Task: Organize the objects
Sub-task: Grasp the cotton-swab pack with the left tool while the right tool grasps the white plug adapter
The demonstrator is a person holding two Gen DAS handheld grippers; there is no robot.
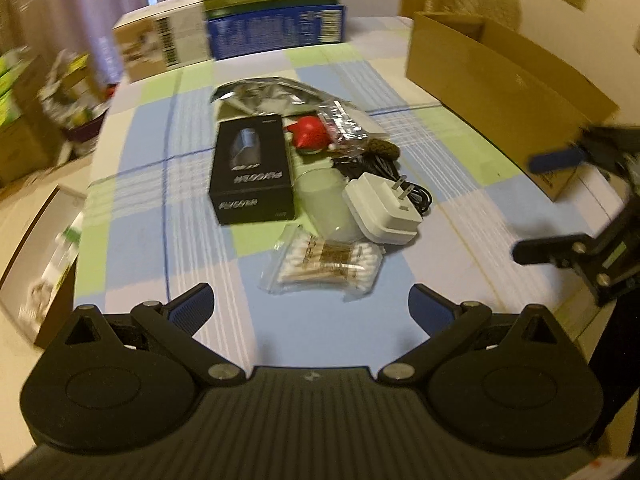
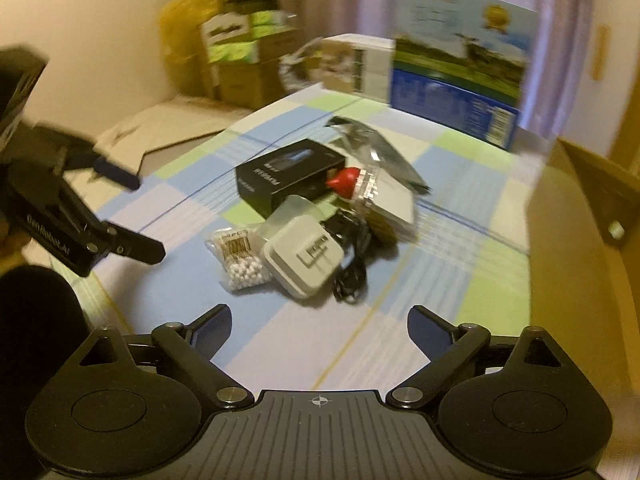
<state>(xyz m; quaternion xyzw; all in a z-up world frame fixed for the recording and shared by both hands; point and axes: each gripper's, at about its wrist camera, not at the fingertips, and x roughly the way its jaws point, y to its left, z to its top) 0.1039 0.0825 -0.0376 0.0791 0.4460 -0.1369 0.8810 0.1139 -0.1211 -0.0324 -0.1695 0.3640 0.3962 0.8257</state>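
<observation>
Ahead of both wide-spread, empty grippers, left gripper [image 1: 312, 304] and right gripper [image 2: 320, 326], a heap lies on the blue-green checked tablecloth [image 1: 168, 216]: clear bag of cotton swabs [image 1: 324, 262] nearest, white plug adapter [image 1: 382, 210], long black carton [image 1: 254, 170], red round toy [image 1: 310, 133]. Right of the heap stands an open brown cardboard box [image 1: 504, 92].

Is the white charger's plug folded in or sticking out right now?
Sticking out. On the white charger, both metal prongs stand up off its top face, seen in both wrist views.
</observation>
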